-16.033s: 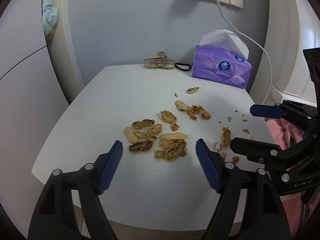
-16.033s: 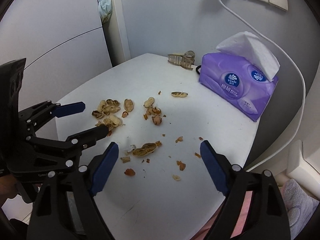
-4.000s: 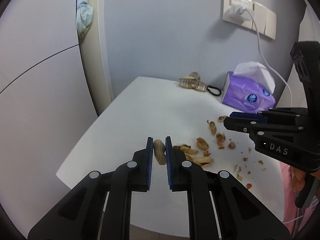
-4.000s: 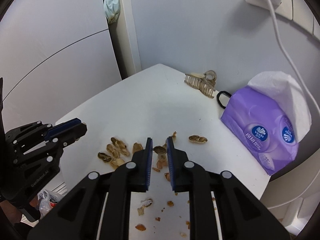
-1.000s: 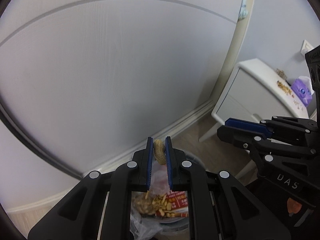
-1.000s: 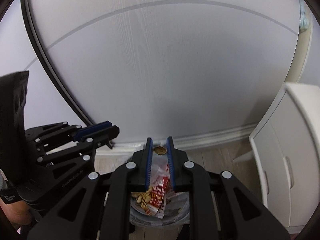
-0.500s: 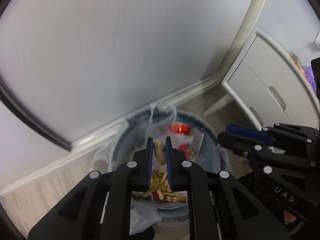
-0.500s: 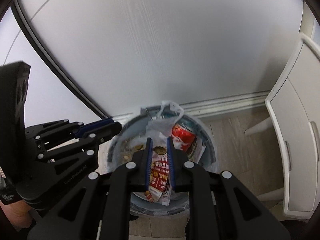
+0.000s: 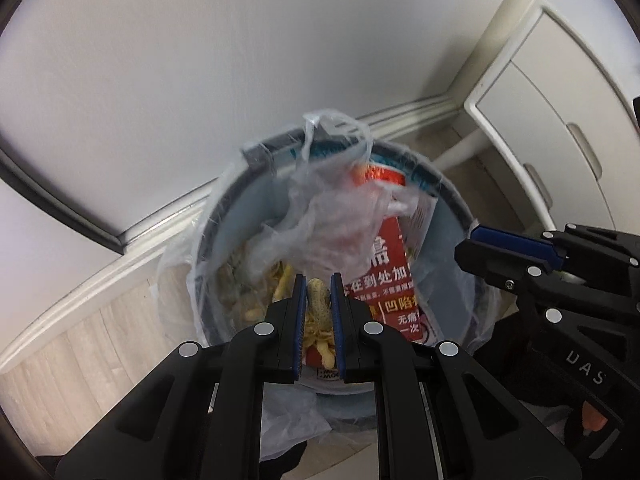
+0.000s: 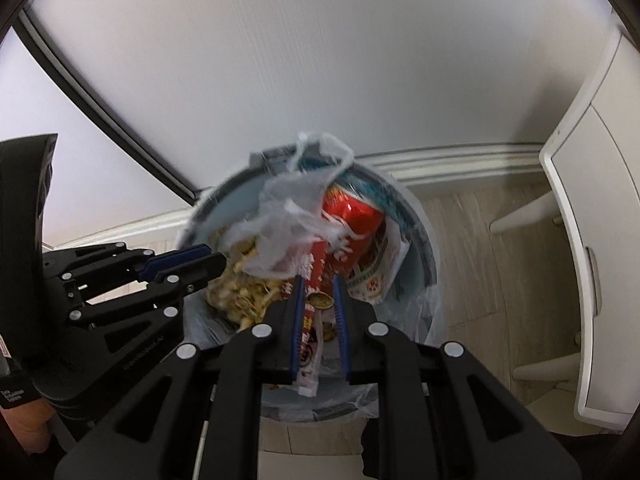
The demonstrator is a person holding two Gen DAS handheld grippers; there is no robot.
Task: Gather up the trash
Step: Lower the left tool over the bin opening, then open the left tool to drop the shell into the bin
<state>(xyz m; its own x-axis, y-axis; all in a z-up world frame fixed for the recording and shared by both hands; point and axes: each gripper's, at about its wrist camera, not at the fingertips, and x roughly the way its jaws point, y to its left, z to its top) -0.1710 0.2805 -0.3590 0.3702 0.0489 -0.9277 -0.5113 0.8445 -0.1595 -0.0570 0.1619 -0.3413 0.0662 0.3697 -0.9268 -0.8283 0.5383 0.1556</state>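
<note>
You've got both grippers right over the trash bin (image 9: 448, 216), side by side. Your left gripper (image 9: 319, 292) is clamped on a peanut shell (image 9: 318, 296) above the bin's open mouth, and your right gripper (image 10: 318, 300) pinches a small shell piece (image 10: 320, 301) just above the red can (image 10: 354, 216) inside.

The trash bin (image 10: 424, 248) stands against the baseboard (image 10: 452, 160), cabinet (image 10: 592, 208) to its right; a can (image 10: 356, 216) and peanut shells (image 10: 244, 276) lie inside.
</note>
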